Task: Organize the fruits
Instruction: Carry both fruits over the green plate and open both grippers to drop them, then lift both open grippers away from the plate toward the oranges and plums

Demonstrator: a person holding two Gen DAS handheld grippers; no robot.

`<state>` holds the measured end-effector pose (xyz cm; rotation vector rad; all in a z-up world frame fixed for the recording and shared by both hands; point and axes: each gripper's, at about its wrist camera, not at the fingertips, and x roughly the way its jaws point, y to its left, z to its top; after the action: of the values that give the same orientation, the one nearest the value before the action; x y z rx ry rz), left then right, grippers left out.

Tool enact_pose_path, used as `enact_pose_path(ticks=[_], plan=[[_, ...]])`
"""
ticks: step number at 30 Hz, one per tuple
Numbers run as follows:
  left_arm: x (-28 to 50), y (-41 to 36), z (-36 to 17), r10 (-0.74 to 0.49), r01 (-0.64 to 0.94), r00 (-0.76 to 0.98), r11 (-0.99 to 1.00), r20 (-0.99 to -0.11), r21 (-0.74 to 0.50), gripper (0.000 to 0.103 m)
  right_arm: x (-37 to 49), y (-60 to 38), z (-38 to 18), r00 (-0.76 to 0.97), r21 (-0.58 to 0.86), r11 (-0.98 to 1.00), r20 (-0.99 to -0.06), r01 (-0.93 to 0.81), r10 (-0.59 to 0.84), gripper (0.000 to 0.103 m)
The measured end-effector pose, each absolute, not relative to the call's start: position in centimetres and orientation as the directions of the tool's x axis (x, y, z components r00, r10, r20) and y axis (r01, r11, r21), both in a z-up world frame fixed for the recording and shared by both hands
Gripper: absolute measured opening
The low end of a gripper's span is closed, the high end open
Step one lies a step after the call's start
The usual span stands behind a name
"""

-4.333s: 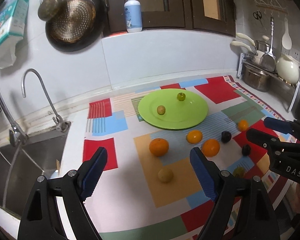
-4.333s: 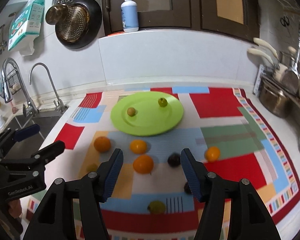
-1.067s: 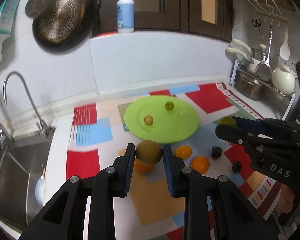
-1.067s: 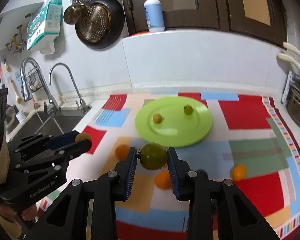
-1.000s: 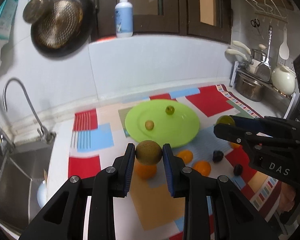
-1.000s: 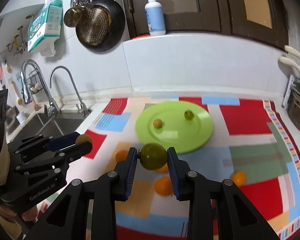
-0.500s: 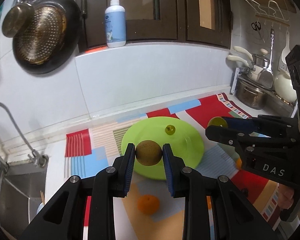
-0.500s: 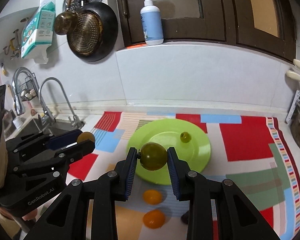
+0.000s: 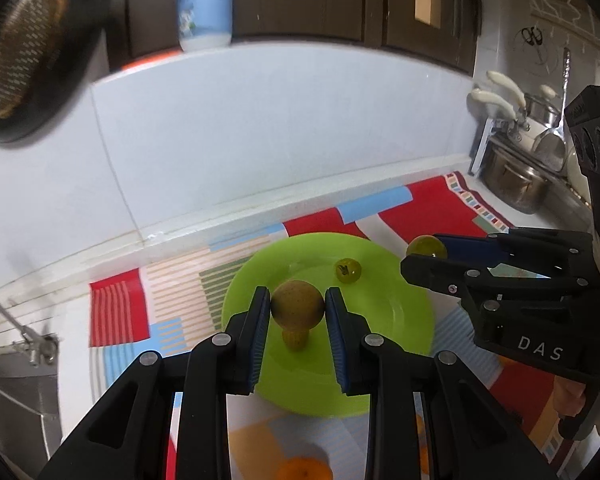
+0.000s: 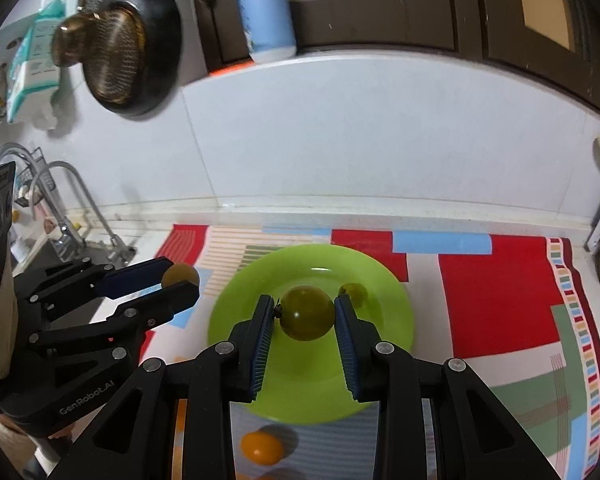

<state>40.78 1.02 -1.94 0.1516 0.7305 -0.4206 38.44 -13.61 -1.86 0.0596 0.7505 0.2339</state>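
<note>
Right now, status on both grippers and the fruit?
Left gripper shut on brownish fruit. Right gripper shut on green fruit. Both over green plate; two small fruits there.

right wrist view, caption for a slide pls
Right tongs grip a green fruit above the green plate.

A brownish round fruit (image 9: 297,305) and a green one (image 10: 307,312) are held above the green plate (image 10: 384,364), where two small fruits (image 9: 347,271) lie.

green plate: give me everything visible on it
The green plate is round, glossy lime green, plastic-looking, with a shallow raised rim. It lies flat on the colourful patchwork mat near the back wall. Two small fruits rest on it: a greenish one toward the back, a yellowish one nearer. Both tongs hold fruit above it.
</note>
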Motion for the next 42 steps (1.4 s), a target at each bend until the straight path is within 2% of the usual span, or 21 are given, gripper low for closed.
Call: enact_pose_path(ticks=[10,18,22,24,30,33,42], plan=[[45.7,-0.3,-6.0,-0.319,0.435,0.569,0.899,-0.758,-0.051,0.029,43.1,-14.6,-5.7,0.625,0.150,0.975,-0.749,-0.164,0.220,0.032],[47.0,-0.9,-8.0,-0.322,0.452,0.526,0.890,-0.787,-0.062,0.029,44.4,-14.8,-7.6,0.593,0.156,0.975,-0.775,-0.159,0.220,0.032],[47.0,-0.8,-7.9,-0.315,0.450,0.539,0.892,-0.782,-0.049,0.038,44.7,-14.9,-8.0,0.584,0.156,0.977,-0.783,-0.148,0.214,0.033],[46.7,-0.5,-7.6,-0.311,0.445,0.546,0.894,-0.778,-0.045,0.038,44.6,-15.1,-8.0,0.589,0.154,0.979,-0.781,-0.136,0.205,0.035],[44.7,0.2,-5.9,-0.297,0.426,0.584,0.904,-0.755,-0.027,0.050,43.0,-15.2,-6.6,0.623,0.131,0.982,-0.759,-0.133,0.186,0.037],[43.2,0.5,-4.8,-0.295,0.420,0.608,0.908,-0.737,-0.017,0.055,41.7,-15.0,-5.5,0.652,0.111,0.984,-0.738,-0.137,0.174,0.046],[37.4,1.6,-0.6,-0.281,0.390,0.700,0.921,-0.657,0.022,0.073,36.4,-14.7,-1.5,0.746,0.070,0.989,-0.651,-0.128,0.143,0.054]])
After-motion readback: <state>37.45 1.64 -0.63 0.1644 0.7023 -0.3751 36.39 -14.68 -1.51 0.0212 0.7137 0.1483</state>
